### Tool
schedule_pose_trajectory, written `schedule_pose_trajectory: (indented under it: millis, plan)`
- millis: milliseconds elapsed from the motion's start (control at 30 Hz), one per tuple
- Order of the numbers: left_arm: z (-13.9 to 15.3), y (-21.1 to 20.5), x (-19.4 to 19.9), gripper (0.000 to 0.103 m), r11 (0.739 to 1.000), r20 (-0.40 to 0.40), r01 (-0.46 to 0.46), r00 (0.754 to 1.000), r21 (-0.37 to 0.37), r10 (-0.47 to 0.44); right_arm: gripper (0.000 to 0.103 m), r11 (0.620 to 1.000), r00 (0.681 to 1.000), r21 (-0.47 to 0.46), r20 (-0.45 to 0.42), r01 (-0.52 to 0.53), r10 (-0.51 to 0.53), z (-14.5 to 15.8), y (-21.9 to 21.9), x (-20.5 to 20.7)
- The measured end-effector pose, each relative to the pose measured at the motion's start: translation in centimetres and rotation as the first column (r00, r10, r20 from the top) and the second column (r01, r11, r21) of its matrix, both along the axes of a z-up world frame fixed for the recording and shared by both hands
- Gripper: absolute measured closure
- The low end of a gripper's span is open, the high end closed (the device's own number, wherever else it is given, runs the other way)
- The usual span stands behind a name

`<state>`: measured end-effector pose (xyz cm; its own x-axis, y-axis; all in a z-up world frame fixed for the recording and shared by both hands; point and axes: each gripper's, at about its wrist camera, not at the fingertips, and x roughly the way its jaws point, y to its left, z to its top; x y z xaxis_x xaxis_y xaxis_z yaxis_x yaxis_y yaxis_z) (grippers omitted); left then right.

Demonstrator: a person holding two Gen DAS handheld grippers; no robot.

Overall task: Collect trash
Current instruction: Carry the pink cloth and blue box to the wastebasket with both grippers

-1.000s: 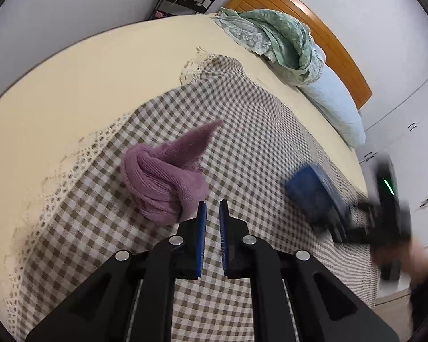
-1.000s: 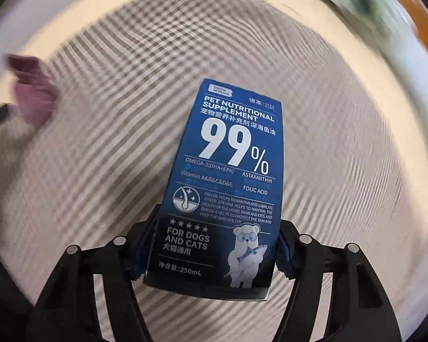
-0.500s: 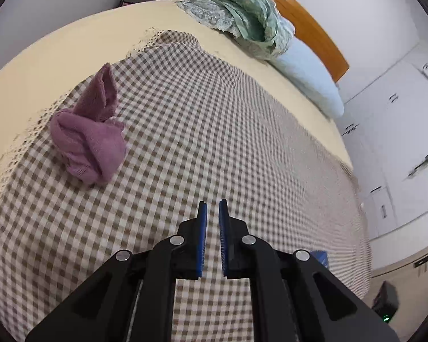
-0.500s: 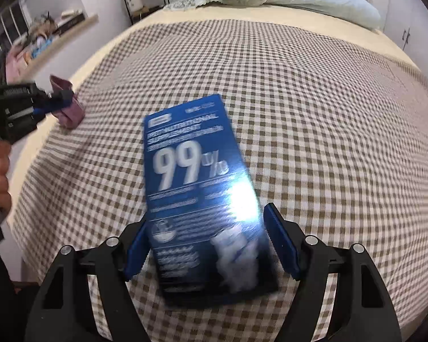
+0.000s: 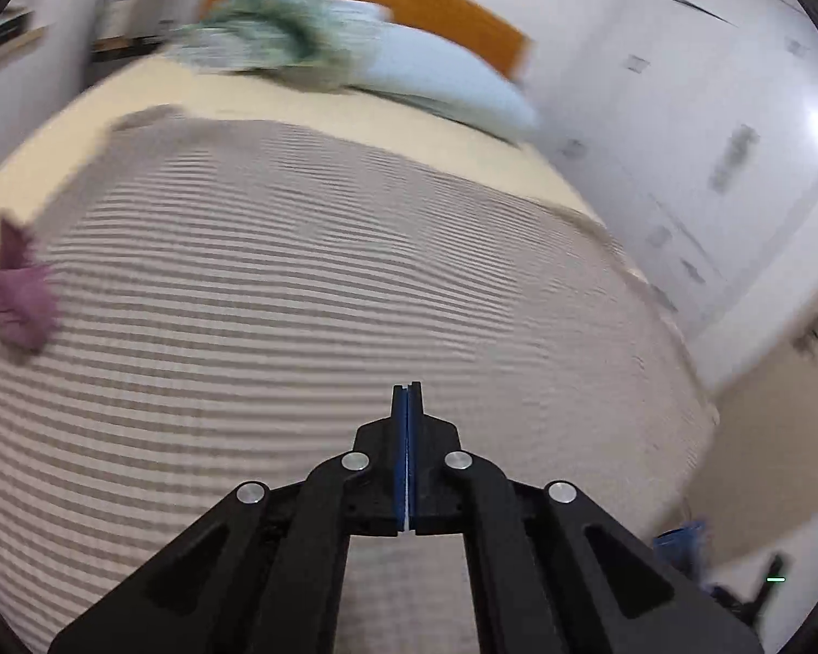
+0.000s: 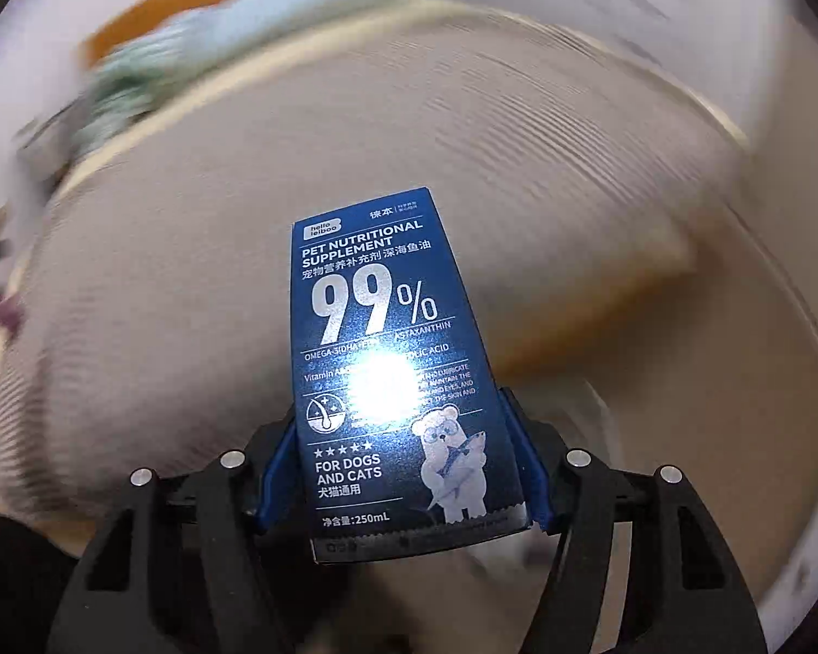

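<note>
My left camera is looking along my closed left claw (image 5: 407, 398), angled down across the bed (image 5: 300, 283) toward the headboard (image 5: 387, 5). My right camera is sitting close behind the box (image 6: 392, 359), facing over the same bed. Both are catching pillow (image 5: 447, 87), headboard, purple cloth (image 5: 19, 300).

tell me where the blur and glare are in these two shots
Left wrist view: checked bedspread smeared into stripes, pillow streaked, left tool sharp. Right wrist view: background blurred, blue carton sharp, with a white glare spot washing out its mid text.
</note>
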<state>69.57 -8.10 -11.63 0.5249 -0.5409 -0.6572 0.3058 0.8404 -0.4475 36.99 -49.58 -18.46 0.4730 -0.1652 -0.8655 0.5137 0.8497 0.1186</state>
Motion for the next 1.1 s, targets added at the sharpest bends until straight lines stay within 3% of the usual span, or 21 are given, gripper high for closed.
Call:
schedule_pose_trajectory:
  millis: [67, 167, 267, 333, 433, 500, 533, 567, 667, 733, 833, 967, 1033, 1067, 1100]
  plan:
    - [0.9, -3.9, -2.3, 0.103, 0.993, 0.01, 0.115, 0.993, -0.038, -0.114, 0.04, 0.993, 0.993, 0.037, -0.048, 0.112, -0.11, -4.0, -3.0, -5.2]
    - [1.6, -10.7, -7.1, 0.103, 0.946, 0.012, 0.317, 0.948, -0.061, -0.317, 0.04, 0.973, 0.973, 0.096, -0.118, 0.211, -0.199, -9.3, -7.1, -10.6]
    - [1.5, -14.6, -10.5, 0.103, 0.906, 0.006, 0.421, 0.907, -0.043, -0.422, 0.04, 0.954, 0.96, 0.15, -0.153, 0.259, -0.236, -13.5, -8.7, -13.0]
    - [1.0, -15.6, -12.4, 0.103, 0.899, -0.001, 0.438, 0.899, 0.008, -0.438, 0.04, 0.95, 0.957, 0.165, -0.163, 0.265, -0.239, -15.0, -9.5, -13.8]
    - [0.4, -12.0, -13.1, 0.103, 0.952, 0.099, 0.276, 0.952, 0.13, -0.289, 0.039, 0.96, 0.974, 0.176, -0.103, 0.217, -0.201, -15.4, -9.1, -13.6]
    - [0.0, -7.6, -12.0, 0.069, 0.971, 0.139, 0.131, 0.977, 0.2, -0.161, 0.039, 0.963, 0.98, 0.184, -0.087, 0.195, -0.182, -16.0, -8.3, -13.7]
    - [-0.3, -5.2, -11.2, 0.04, 0.971, 0.15, 0.043, 0.985, 0.236, -0.08, 0.039, 0.963, 0.982, 0.197, -0.074, 0.186, -0.175, -16.1, -8.3, -13.4]
    - [-0.6, -2.0, -10.2, 0.037, 0.963, 0.161, -0.064, 0.987, 0.26, 0.022, 0.039, 0.962, 0.984, 0.207, -0.065, 0.179, -0.169, -16.2, -8.0, -13.0]
    - [-1.9, 6.9, -4.8, 0.037, 0.928, 0.091, -0.225, 0.974, 0.298, 0.208, 0.039, 0.965, 0.988, 0.215, -0.028, 0.151, -0.149, -15.4, -7.6, -11.1]
    - [-2.0, 12.6, -0.4, 0.037, 0.897, 0.034, -0.303, 0.951, 0.322, 0.309, 0.039, 0.967, 0.99, 0.213, -0.009, 0.138, -0.14, -14.1, -7.4, -11.0]
    - [-1.1, 17.9, 4.9, 0.037, 0.863, 0.023, -0.372, 0.921, 0.342, 0.388, 0.039, 0.972, 0.992, 0.196, 0.001, 0.127, -0.129, -13.1, -6.9, -10.7]
    - [-2.0, 20.3, 11.3, 0.037, 0.797, -0.043, -0.403, 0.882, 0.449, 0.47, 0.039, 0.971, 0.99, 0.189, -0.03, 0.144, -0.141, -12.8, -6.6, -10.5]
    - [-3.4, 20.8, 14.0, 0.039, 0.721, -0.052, -0.421, 0.845, 0.55, 0.533, 0.039, 0.969, 0.988, 0.191, -0.046, 0.155, -0.149, -13.4, -6.5, -10.4]
    - [-4.0, 20.9, 14.5, 0.046, 0.722, -0.061, -0.421, 0.841, 0.549, 0.537, 0.039, 0.969, 0.988, 0.192, -0.053, 0.156, -0.148, -13.8, -6.5, -10.3]
    - [-4.8, 21.0, 15.1, 0.056, 0.739, -0.096, -0.398, 0.845, 0.544, 0.525, 0.039, 0.969, 0.987, 0.192, -0.06, 0.158, -0.15, -14.1, -6.4, -10.4]
